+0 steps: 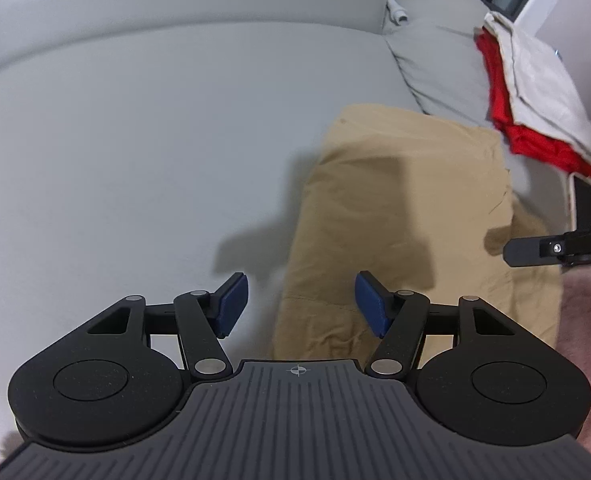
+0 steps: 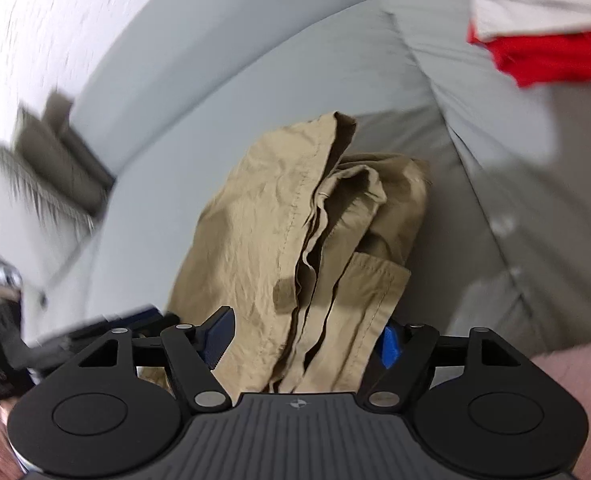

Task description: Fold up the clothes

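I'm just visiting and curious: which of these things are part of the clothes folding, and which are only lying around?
Part of the job:
- tan garment, partly folded on the sofa
- left gripper, open, holding nothing
- right gripper, open around the garment's edge

Just lying about:
- grey sofa
- red cloth and off-white cloth, stacked on the cushion; perhaps already folded

Count of things on the sofa

Three garments: one tan garment (image 1: 399, 216) just ahead of the left tool (image 1: 301, 306), and two folded ones stacked ahead and to its right, one red garment (image 1: 523, 136) under one pale garment (image 1: 543, 88). Two tools: the left, and the right tool (image 2: 303, 344), each with two blue pads. One grey sofa (image 1: 143, 128) carries the garments, and one grey cushion (image 1: 435, 60) lies beyond the tan garment.
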The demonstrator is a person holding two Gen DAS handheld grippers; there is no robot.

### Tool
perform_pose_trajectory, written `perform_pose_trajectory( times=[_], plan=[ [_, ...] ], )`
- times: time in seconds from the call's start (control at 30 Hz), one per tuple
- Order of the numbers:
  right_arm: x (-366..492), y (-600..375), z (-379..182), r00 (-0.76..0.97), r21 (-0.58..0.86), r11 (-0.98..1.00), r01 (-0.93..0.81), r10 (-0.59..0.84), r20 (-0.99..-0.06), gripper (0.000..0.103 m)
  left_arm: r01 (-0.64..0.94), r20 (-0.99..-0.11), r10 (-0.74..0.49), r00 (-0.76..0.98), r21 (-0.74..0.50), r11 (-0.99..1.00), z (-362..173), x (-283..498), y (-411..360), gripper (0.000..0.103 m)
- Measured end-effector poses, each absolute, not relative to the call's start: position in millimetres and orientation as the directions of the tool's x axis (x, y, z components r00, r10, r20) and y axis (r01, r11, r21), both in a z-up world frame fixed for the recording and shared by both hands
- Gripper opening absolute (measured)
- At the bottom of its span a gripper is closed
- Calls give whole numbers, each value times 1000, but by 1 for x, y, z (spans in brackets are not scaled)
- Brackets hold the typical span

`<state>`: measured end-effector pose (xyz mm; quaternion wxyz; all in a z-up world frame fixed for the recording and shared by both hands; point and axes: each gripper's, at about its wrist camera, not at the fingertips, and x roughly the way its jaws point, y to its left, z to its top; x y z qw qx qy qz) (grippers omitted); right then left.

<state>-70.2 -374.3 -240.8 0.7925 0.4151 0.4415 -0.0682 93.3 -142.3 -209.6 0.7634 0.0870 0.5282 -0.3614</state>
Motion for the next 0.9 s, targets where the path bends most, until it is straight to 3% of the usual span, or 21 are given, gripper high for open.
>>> perform_pose_trajectory(
  times=[0.23, 0.4, 0.5, 0.6, 0.77, 0.83, 0.9],
  plan=[
    [-75, -364, -248, 615, 599, 601, 529, 215, -758, 73, 710, -882, -441, 169, -201, 675, -215, 77, -170, 62],
    [-56, -343, -246, 535, 443, 729, 521, 125, -836, 38, 769, -866, -425, 263, -78, 635, -204, 52, -173, 38],
    [-40, -318, -233, 507, 305, 837, 453, 39, -861, 26, 776, -846, -403, 348, 19, 631, -196, 31, -173, 28],
    [-23, -292, -214, 517, 174, 923, 342, -30, -856, 18, 750, -826, -400, 397, 41, 660, -184, 18, -170, 21],
    [3, -262, -191, 574, 122, 978, 168, 3, -819, 17, 620, -806, -312, 503, 85, 780, -163, 6, -147, 22],
    [18, -255, -202, 550, 140, 979, 149, 36, -834, 25, 585, -829, -262, 495, 95, 806, -173, 12, -144, 26],
    [29, -249, -219, 508, 105, 984, 147, 16, -861, 43, 533, -872, -181, 455, 104, 840, -201, 26, -141, 37]
  ],
)
